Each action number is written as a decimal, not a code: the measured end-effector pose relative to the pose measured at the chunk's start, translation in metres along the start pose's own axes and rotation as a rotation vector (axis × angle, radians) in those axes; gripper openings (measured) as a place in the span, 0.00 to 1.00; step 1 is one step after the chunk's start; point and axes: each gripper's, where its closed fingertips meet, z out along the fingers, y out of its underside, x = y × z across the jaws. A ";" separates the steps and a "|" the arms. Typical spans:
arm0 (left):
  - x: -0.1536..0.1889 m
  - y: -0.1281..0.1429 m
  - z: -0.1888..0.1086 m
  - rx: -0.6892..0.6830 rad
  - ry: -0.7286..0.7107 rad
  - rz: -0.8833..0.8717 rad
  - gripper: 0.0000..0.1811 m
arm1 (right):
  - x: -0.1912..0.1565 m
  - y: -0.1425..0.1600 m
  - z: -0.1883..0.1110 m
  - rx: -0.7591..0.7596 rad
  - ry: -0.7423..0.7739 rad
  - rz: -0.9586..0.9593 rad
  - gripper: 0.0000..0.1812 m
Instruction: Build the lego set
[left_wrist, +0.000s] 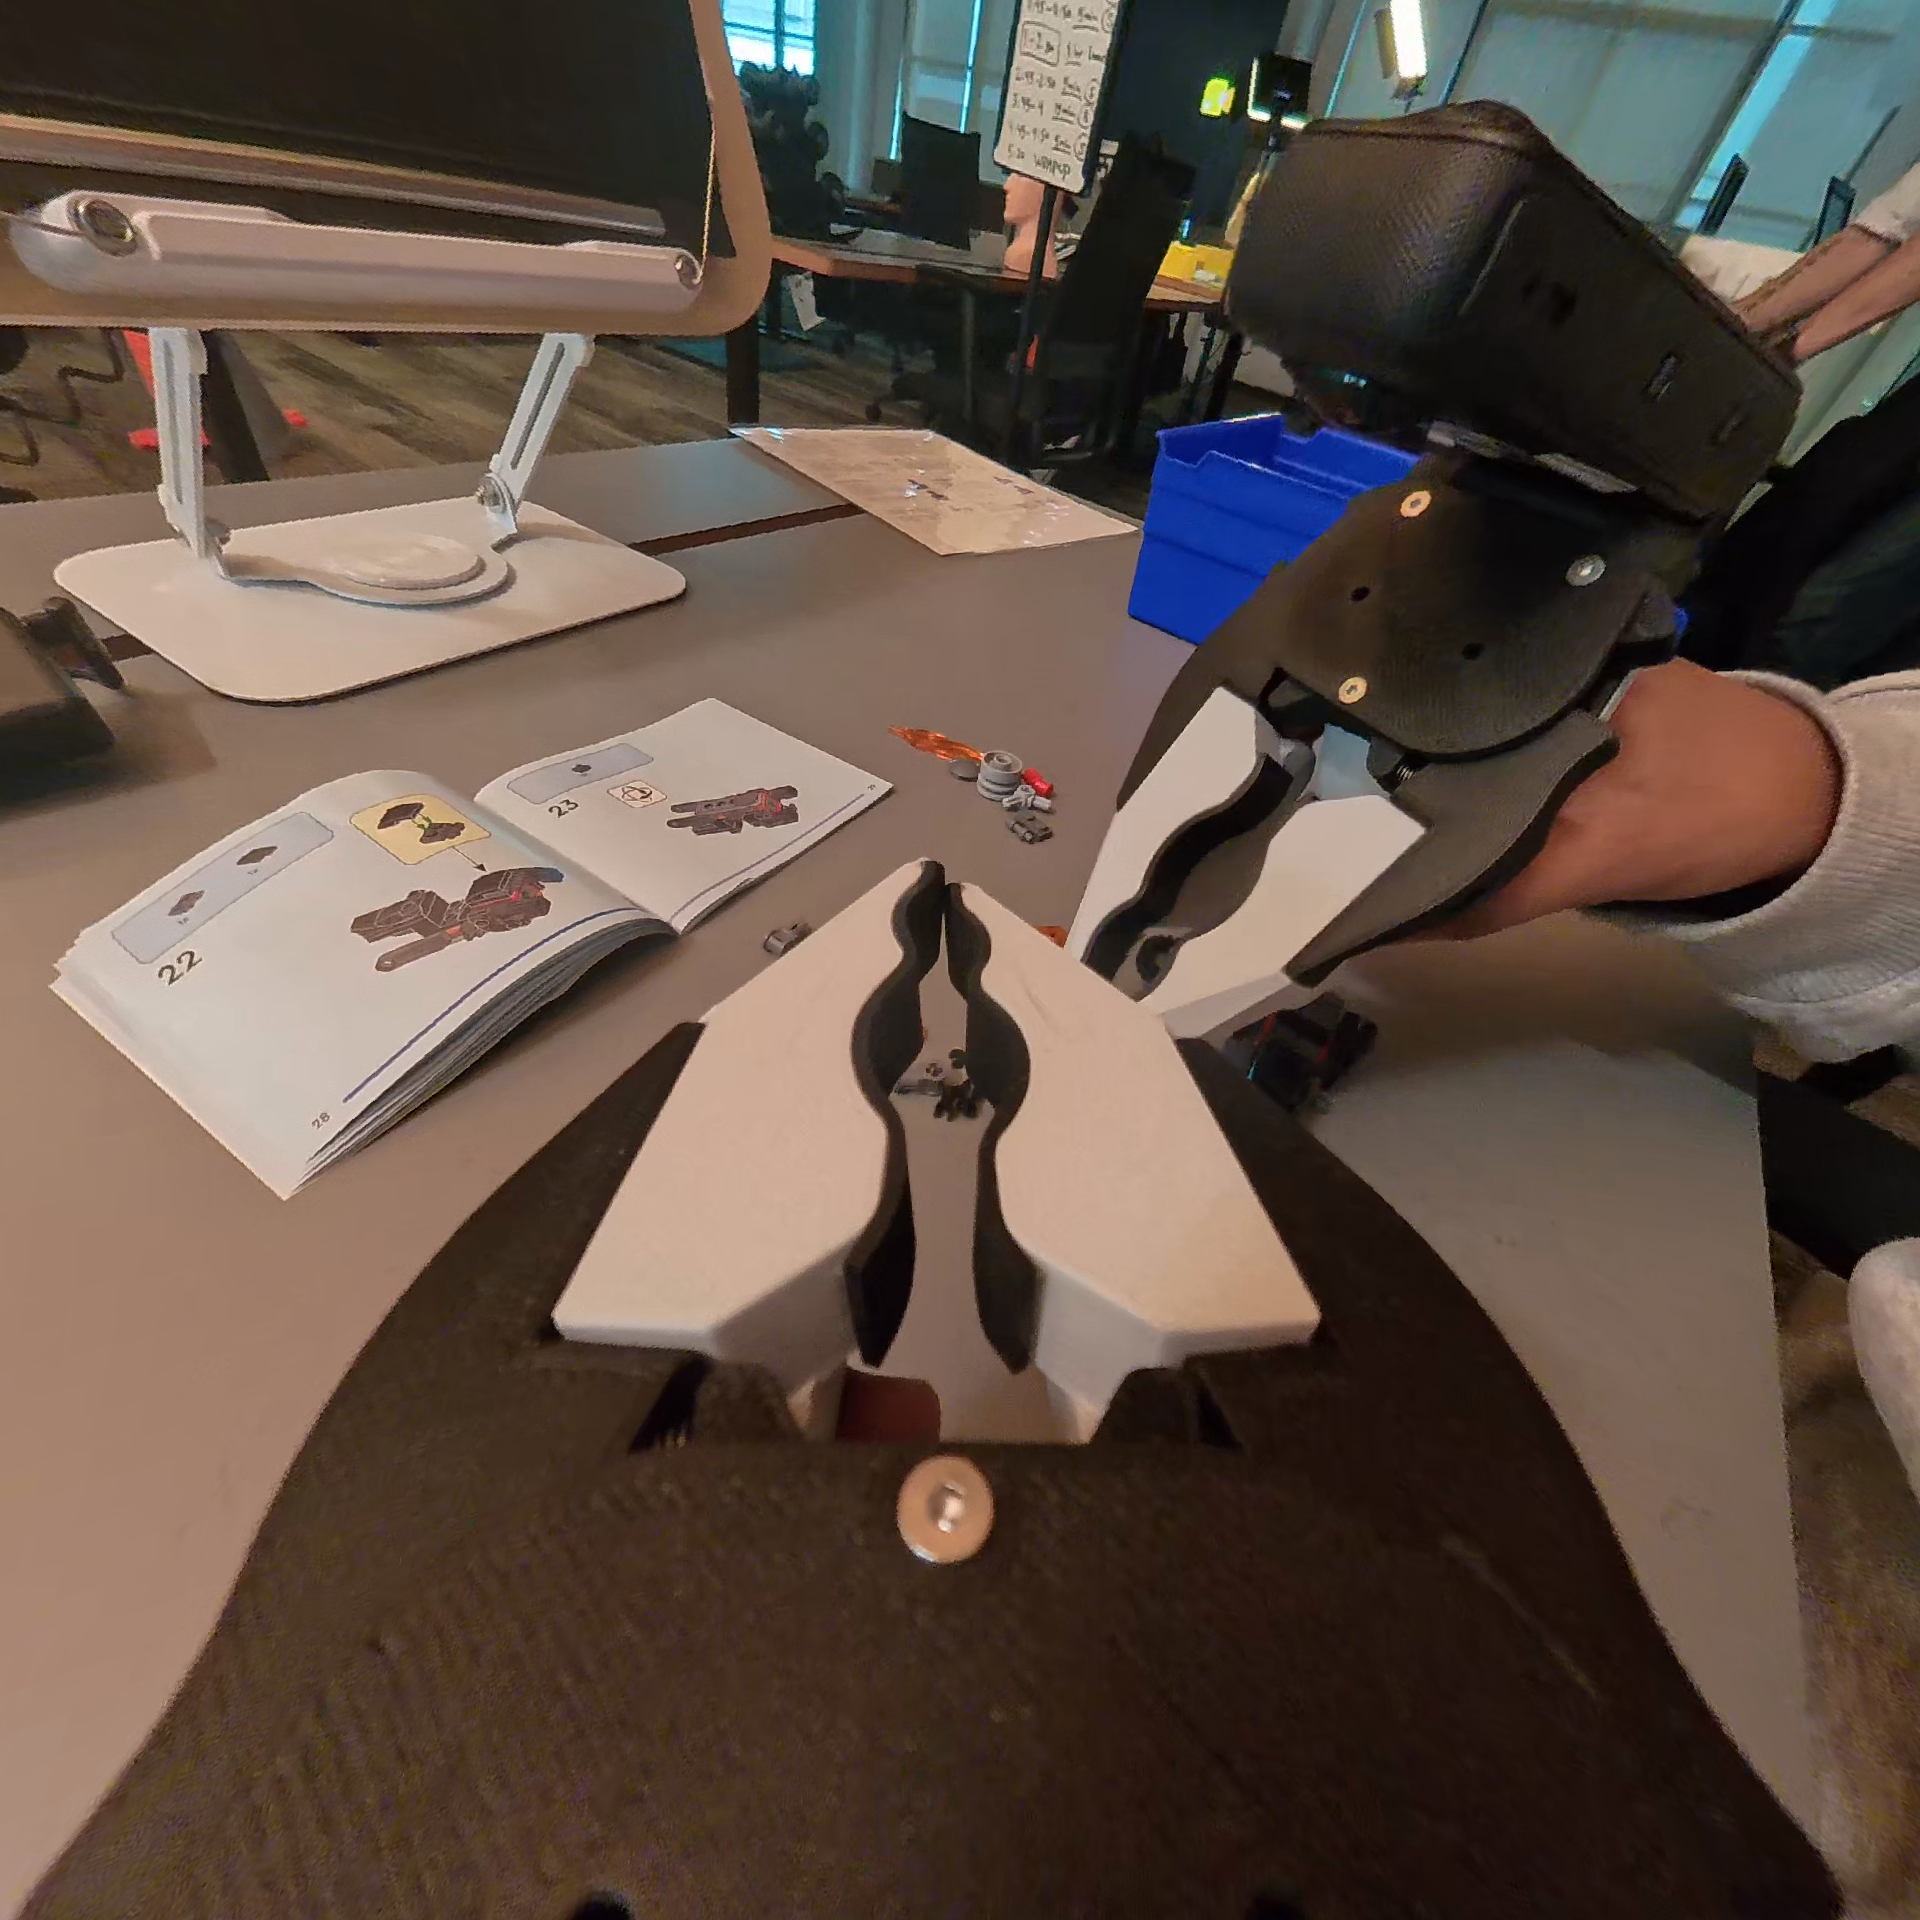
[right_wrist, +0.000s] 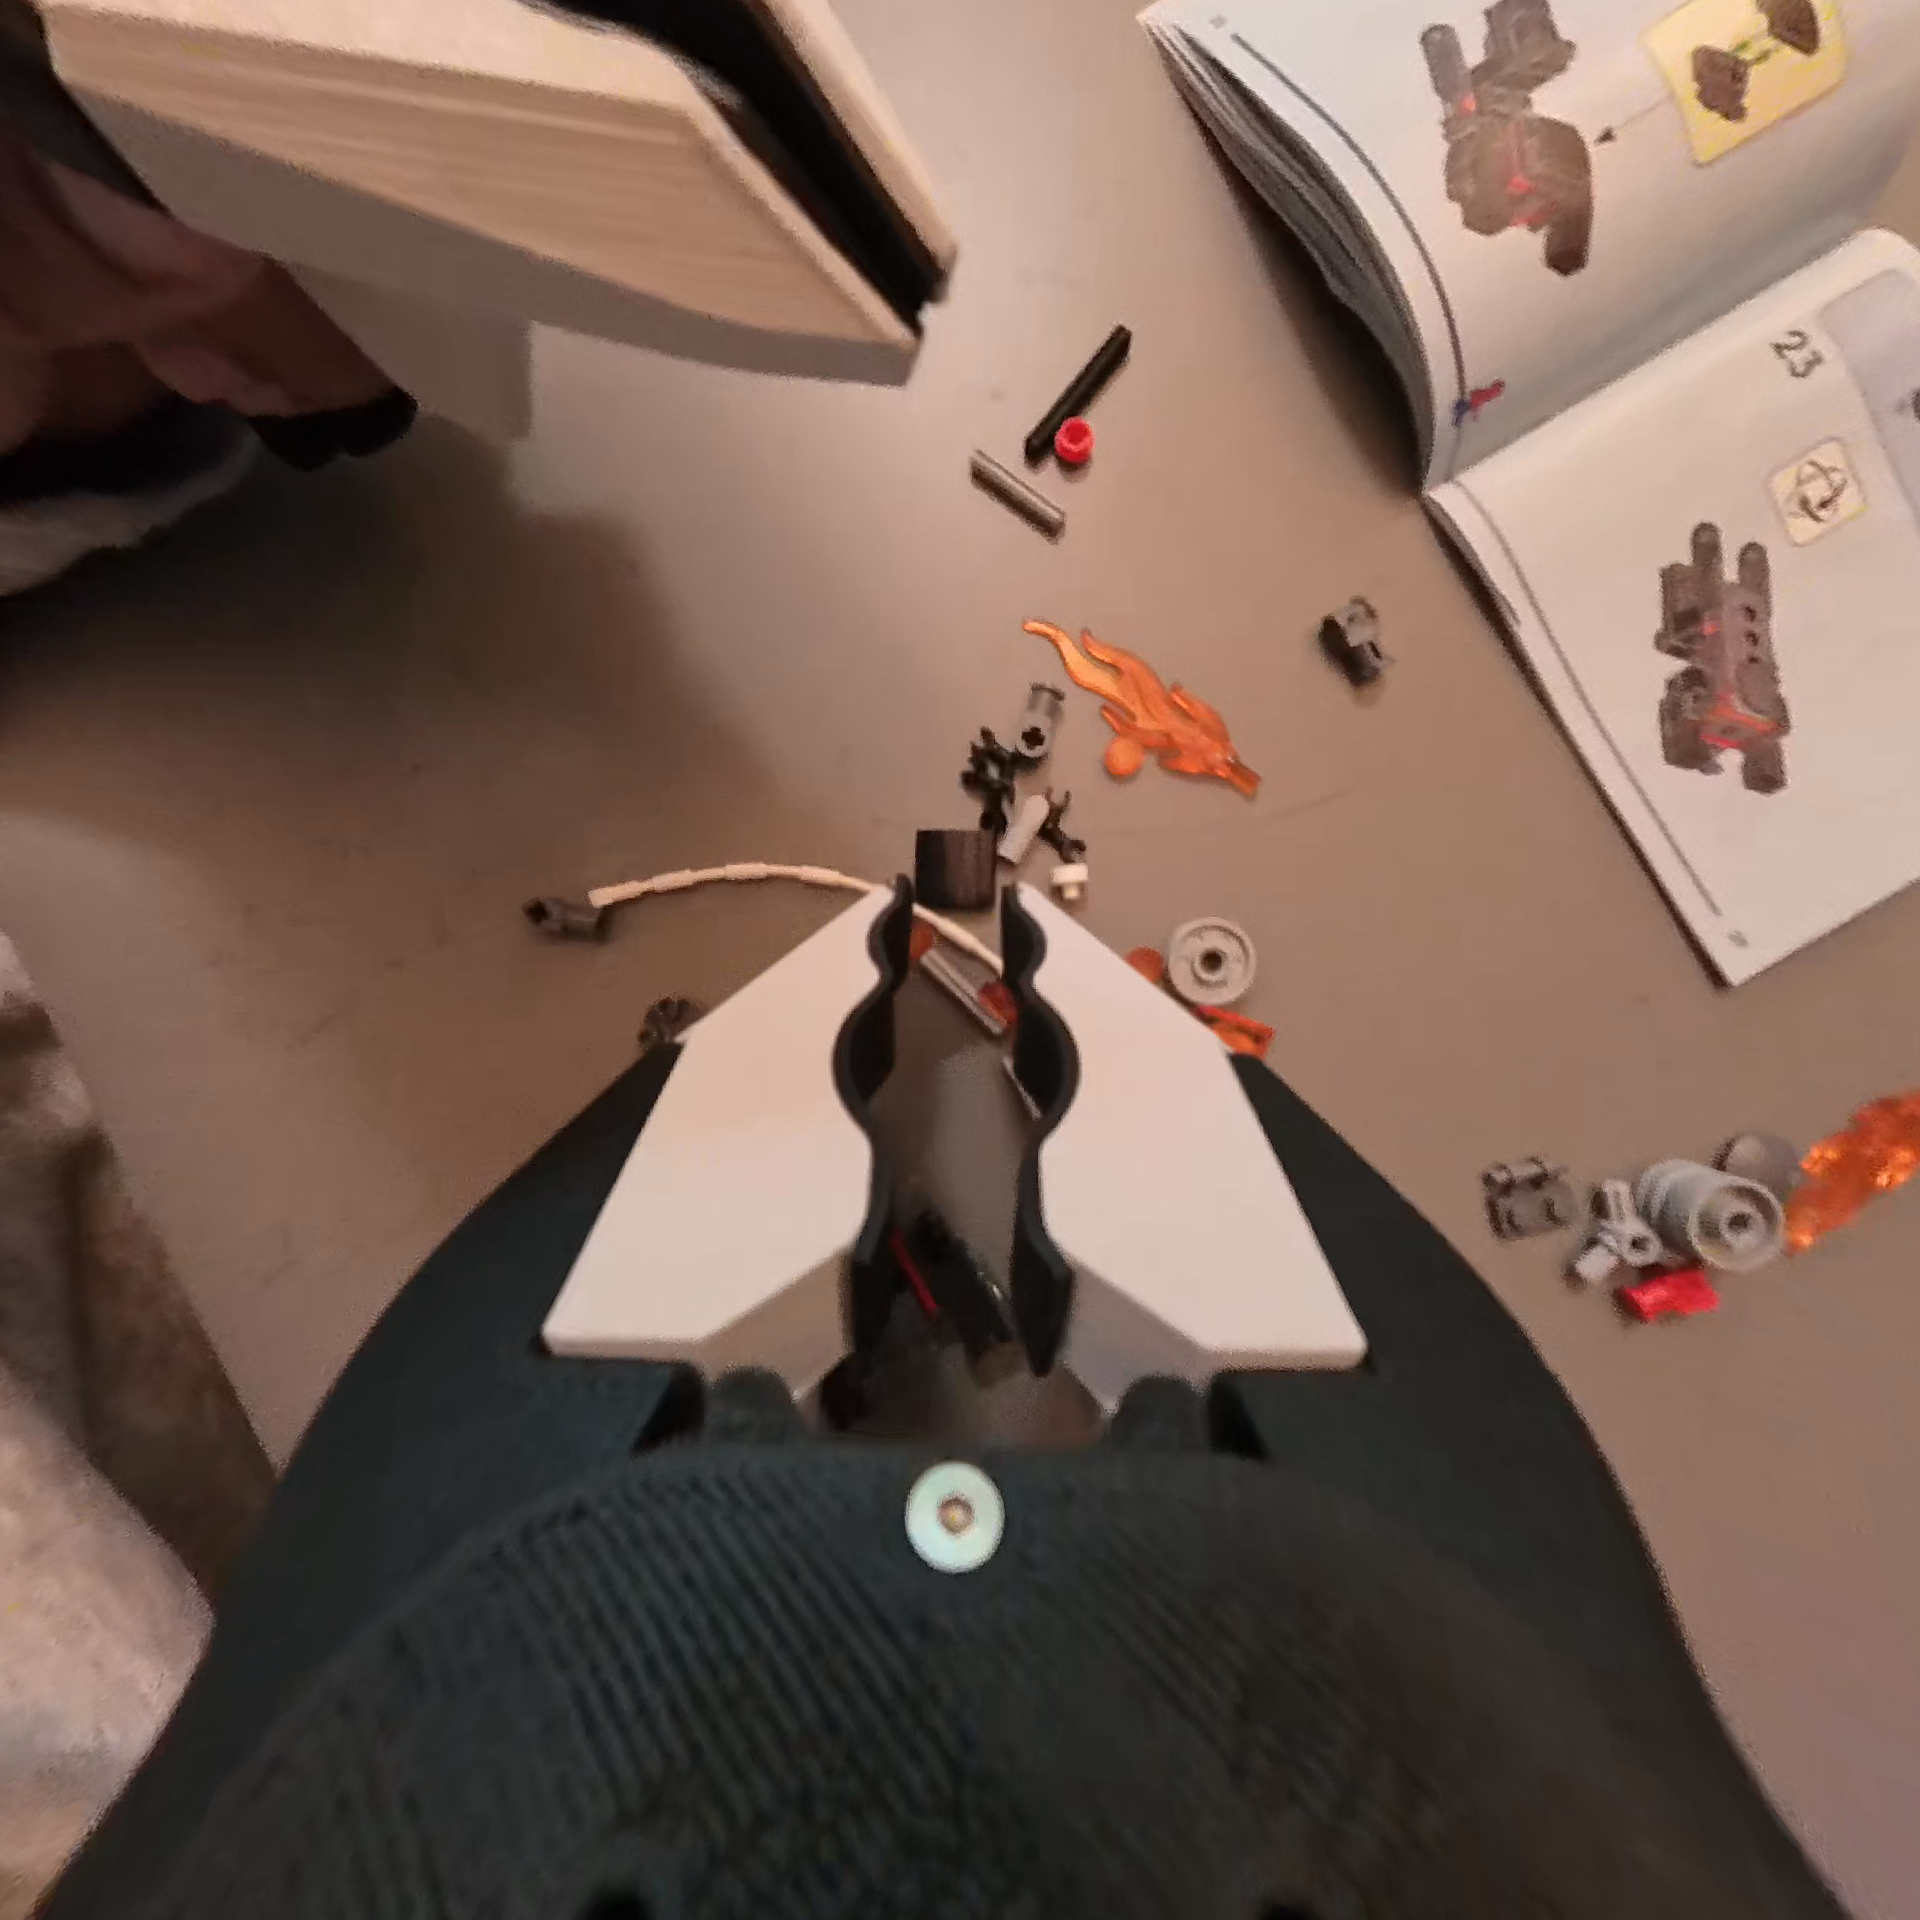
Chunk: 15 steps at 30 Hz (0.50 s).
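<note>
My left gripper (left_wrist: 940, 883) is shut and empty, held above the grey table (left_wrist: 831, 644); it also shows at the top left of the right wrist view (right_wrist: 925, 296). My right gripper (right_wrist: 954, 894) points down at the table, jaws a little apart on a small dark round piece (right_wrist: 952, 868); it also shows in the left wrist view (left_wrist: 1138, 971). A black and red lego build (left_wrist: 1299, 1049) lies under it. The open instruction booklet (left_wrist: 416, 935) lies to the left. Loose parts lie around: an orange flame (right_wrist: 1153, 717), a black axle (right_wrist: 1075, 395), a white string (right_wrist: 727, 878), grey wheels (right_wrist: 1714, 1216).
A white stand (left_wrist: 364, 613) is at the back left. A blue bin (left_wrist: 1226, 520) and a clear plastic bag (left_wrist: 935, 488) are at the far edge. A person's hand (left_wrist: 1683, 790) holds the right gripper. The table's near-right edge runs close by. The tips of one gripper are about 9 cm away from the tips of the other. About 5 cm separates my right fingertips from the orange flame (right_wrist: 1153, 717). Between my right fingertips and the black axle (right_wrist: 1075, 395) there is roughly 10 cm.
</note>
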 end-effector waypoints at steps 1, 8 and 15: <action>0.000 0.000 0.000 0.001 0.002 -0.001 0.00 | 0.001 0.002 -0.003 0.002 -0.002 0.014 0.10; 0.002 0.001 0.001 -0.004 0.008 0.000 0.00 | -0.003 -0.001 0.001 0.015 -0.056 0.069 0.13; 0.001 0.000 0.000 0.000 0.007 -0.001 0.00 | 0.002 0.002 0.020 -0.096 0.017 -0.004 0.08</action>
